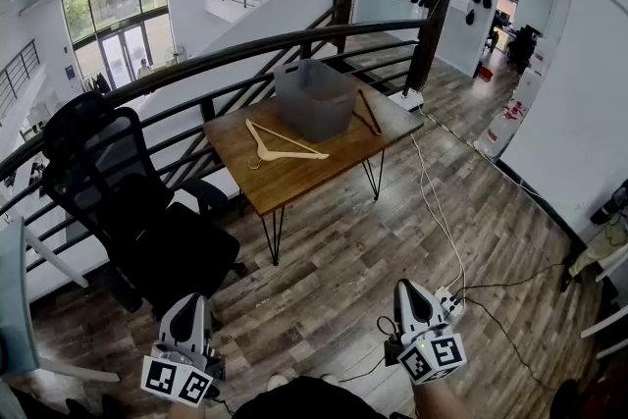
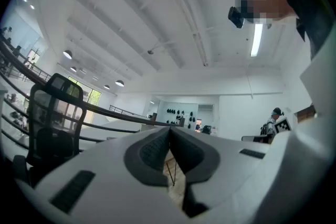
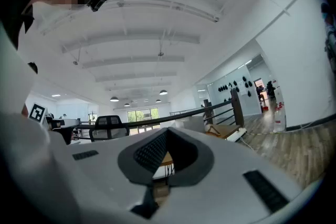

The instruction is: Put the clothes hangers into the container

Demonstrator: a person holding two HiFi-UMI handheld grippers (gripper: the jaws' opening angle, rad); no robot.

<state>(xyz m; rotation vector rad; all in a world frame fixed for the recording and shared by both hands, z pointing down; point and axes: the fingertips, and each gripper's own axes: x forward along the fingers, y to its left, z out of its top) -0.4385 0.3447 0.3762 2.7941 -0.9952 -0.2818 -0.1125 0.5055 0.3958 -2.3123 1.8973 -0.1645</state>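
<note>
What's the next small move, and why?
Likely step toward the table. The left gripper and right gripper are both shut, empty and far short of it, while a light wooden hanger lies beside the grey container and a dark hanger lies by its other side.

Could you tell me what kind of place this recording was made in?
Likely an office or lab on an upper floor: a black railing overlooks a lower level, and a mesh office chair stands beside a wooden table.
</note>
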